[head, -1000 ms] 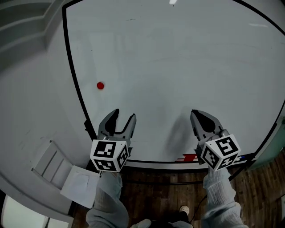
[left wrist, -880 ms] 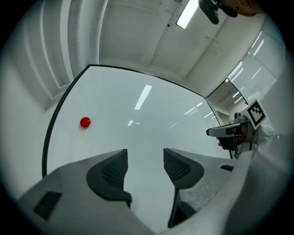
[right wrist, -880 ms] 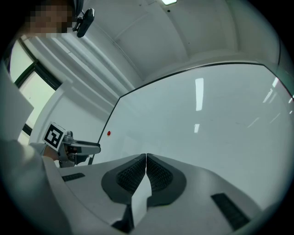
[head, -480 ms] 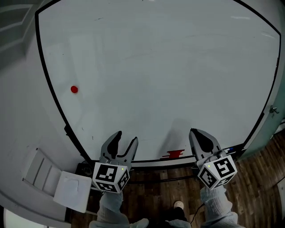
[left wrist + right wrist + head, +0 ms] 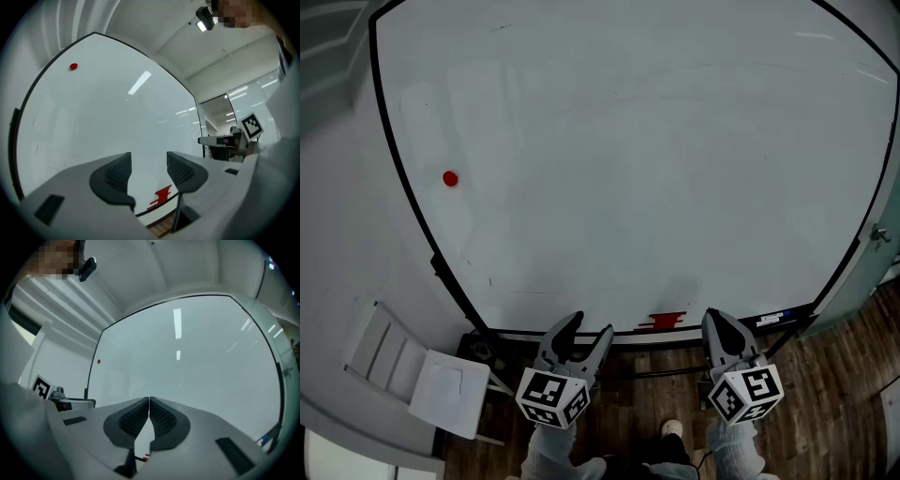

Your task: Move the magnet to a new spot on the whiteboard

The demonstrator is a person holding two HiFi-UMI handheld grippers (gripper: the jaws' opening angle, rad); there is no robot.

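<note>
A small round red magnet (image 5: 450,178) sticks to the left part of the big whiteboard (image 5: 637,150). The magnet (image 5: 73,66) shows high up at the left in the left gripper view, and as a tiny red dot (image 5: 98,362) in the right gripper view. My left gripper (image 5: 587,331) hangs below the board's bottom edge, open, with nothing between its jaws. My right gripper (image 5: 717,323) sits to its right at the same height, jaws pressed together and empty. Both are far from the magnet.
A red eraser (image 5: 667,321) lies on the board's bottom ledge between the grippers. A white folding stand (image 5: 422,370) is at the lower left. Wooden floor (image 5: 834,394) runs under the board, and a pale wall (image 5: 337,234) lies to its left.
Both grippers have dropped from in front of the board to below its bottom edge. The view has widened, so more of the board shows. The magnet has stayed where it was.
</note>
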